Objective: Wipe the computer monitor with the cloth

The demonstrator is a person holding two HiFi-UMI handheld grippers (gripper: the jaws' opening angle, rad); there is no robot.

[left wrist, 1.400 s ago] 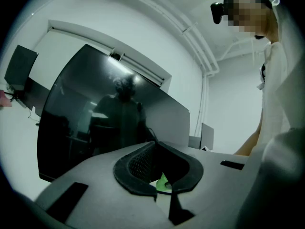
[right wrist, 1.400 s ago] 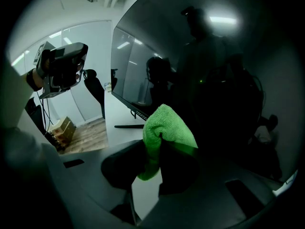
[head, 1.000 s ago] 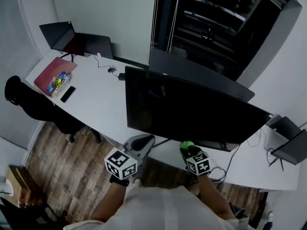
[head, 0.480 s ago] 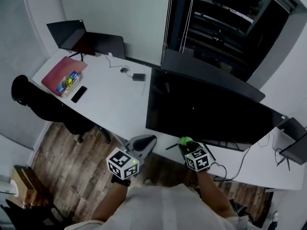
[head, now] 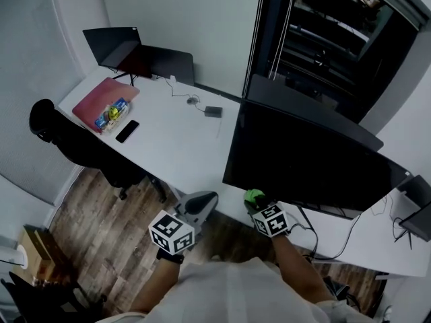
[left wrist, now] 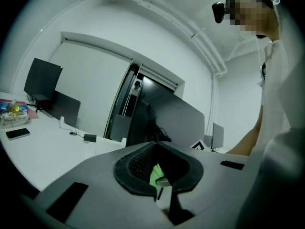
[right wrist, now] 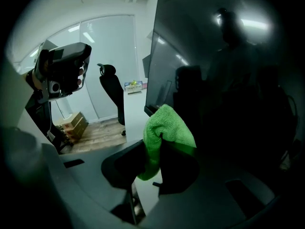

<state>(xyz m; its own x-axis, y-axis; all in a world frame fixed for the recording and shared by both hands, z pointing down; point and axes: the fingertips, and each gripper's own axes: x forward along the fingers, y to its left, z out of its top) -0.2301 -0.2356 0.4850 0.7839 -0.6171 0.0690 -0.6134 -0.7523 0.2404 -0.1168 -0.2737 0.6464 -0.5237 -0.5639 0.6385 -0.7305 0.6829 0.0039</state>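
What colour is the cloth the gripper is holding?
Bright green. The cloth shows best in the right gripper view, clamped by the right gripper.

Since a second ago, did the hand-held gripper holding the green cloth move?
Yes. The right hand-held gripper with the green cloth slid left along the monitor's bottom edge, ending near its lower left corner.

Desk point(head: 175, 140) lies open left of monitor point(head: 303, 160); cables point(head: 314, 233) right.
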